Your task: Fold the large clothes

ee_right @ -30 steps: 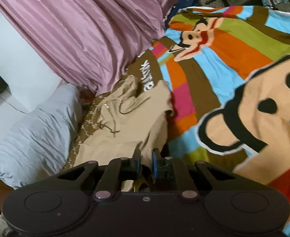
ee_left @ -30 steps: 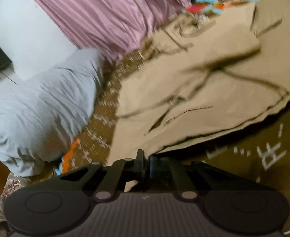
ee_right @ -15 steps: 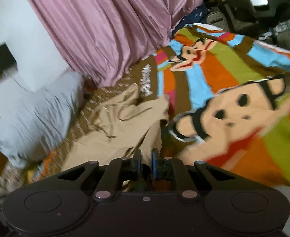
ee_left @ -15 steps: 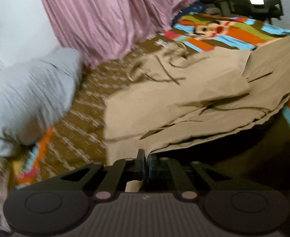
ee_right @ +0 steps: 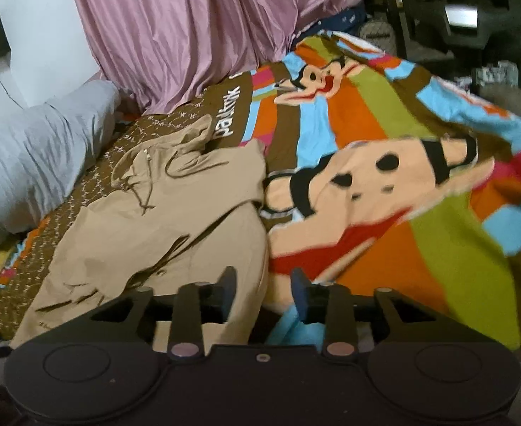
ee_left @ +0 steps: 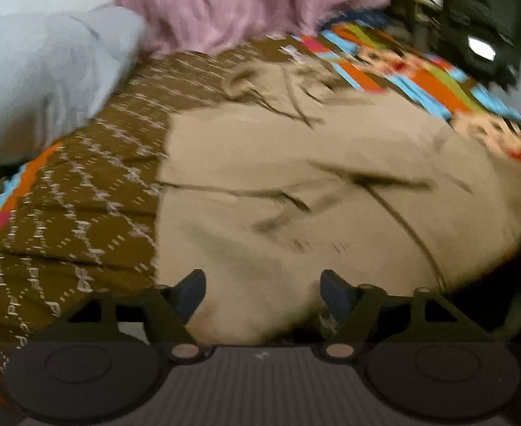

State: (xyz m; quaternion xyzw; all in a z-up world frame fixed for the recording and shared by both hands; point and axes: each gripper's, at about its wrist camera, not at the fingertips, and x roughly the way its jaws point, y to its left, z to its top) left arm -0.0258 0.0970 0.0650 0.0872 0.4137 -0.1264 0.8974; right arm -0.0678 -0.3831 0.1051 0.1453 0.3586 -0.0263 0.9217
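A tan hooded garment (ee_left: 295,184) lies spread on a colourful cartoon bedspread (ee_right: 384,163), hood and drawstrings toward the curtain. In the right wrist view the garment (ee_right: 175,220) fills the left half, its right edge running down to my fingers. My left gripper (ee_left: 262,293) hovers over the garment's near hem, its jaws opening wide, cloth below them but not pinched. My right gripper (ee_right: 262,293) sits at the garment's right edge, jaws opening, with no cloth pressed between the pads.
A grey pillow (ee_right: 29,163) lies at the left by the white wall. Pink curtains (ee_right: 196,32) hang behind the bed. A black chair (ee_right: 466,10) stands at the far right past the bed's edge. Brown patterned bedding (ee_left: 76,213) lies left of the garment.
Both grippers were shut on the tan garment's hem and have let it go, jaws now apart. The garment has settled flat on the bed. Both views have swung rightward and risen.
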